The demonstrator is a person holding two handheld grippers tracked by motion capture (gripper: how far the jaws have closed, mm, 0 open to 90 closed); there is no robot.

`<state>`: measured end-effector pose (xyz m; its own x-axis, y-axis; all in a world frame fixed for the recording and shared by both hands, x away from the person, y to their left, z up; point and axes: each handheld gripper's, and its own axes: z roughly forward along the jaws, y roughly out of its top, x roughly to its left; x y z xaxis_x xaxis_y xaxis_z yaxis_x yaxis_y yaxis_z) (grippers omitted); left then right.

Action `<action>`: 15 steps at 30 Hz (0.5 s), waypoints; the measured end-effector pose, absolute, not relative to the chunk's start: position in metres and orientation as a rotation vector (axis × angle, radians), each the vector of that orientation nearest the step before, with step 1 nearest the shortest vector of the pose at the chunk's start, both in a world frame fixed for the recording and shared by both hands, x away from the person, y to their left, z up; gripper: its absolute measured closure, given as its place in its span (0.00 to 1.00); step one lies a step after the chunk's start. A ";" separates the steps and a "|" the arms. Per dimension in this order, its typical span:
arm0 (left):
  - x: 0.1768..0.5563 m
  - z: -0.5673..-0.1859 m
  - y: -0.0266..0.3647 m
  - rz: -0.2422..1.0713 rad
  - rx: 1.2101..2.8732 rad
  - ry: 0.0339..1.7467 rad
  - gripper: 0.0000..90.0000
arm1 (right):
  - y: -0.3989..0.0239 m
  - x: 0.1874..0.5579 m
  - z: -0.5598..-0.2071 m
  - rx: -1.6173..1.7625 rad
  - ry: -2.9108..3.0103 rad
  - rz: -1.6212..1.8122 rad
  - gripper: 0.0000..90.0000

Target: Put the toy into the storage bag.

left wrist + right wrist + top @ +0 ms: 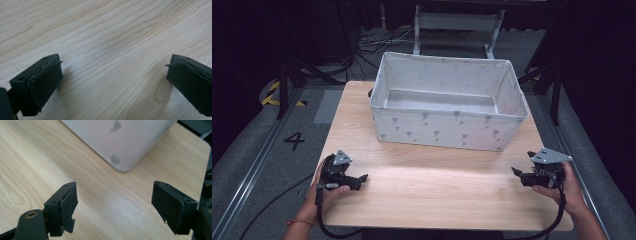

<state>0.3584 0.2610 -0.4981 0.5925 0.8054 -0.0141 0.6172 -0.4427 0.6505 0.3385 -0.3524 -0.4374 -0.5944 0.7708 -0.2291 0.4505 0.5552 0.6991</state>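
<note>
A: On the table (432, 185), pale wood grain is running bare under both your hands. Around it, grey floor is showing, with a painted numeral 4 (294, 140) and yellow-black tape (272, 94) off to your left.

B: And beyond the far edge, cables (377, 42) are lying by a grey metal frame (457, 22). Dark room otherwise.

A: The fabric bin (447, 125) is sitting at the table's far half, white with small grey prints, nothing visible inside it.

B: You are holding the left gripper (113, 75) near the front left corner, jaws spread wide over bare wood, gripping nothing.

A: Your right gripper (115, 205) is resting near the front right edge, jaws likewise released, pointing at the bin's near corner, well apart from it.
</note>
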 end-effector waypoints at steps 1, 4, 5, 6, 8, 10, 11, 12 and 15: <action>0.358 -0.498 0.261 0.397 2.205 1.123 0.01 | -0.354 0.338 -0.440 0.987 2.275 0.819 0.23; 0.358 -0.498 0.261 0.397 2.205 1.123 0.01 | -0.357 0.335 -0.446 1.002 2.278 0.819 0.23; 0.358 -0.498 0.261 0.397 2.205 1.123 0.01 | -0.360 0.333 -0.450 1.014 2.285 0.816 0.23; 0.358 -0.498 0.261 0.397 2.205 1.123 0.01 | -0.361 0.332 -0.453 1.018 2.286 0.818 0.23; 0.358 -0.498 0.261 0.397 2.205 1.123 0.01 | -0.363 0.331 -0.455 1.029 2.286 0.814 0.23; 0.358 -0.498 0.261 0.398 2.205 1.123 0.01 | -0.367 0.328 -0.461 1.044 2.288 0.817 0.23; 0.358 -0.498 0.261 0.398 2.205 1.123 0.01 | -0.369 0.327 -0.463 1.056 2.285 0.817 0.23; 0.358 -0.498 0.261 0.399 2.204 1.124 0.01 | -0.371 0.325 -0.465 1.060 2.284 0.818 0.23; 0.358 -0.498 0.261 0.399 2.203 1.125 0.01 | -0.377 0.321 -0.470 1.084 2.286 0.839 0.23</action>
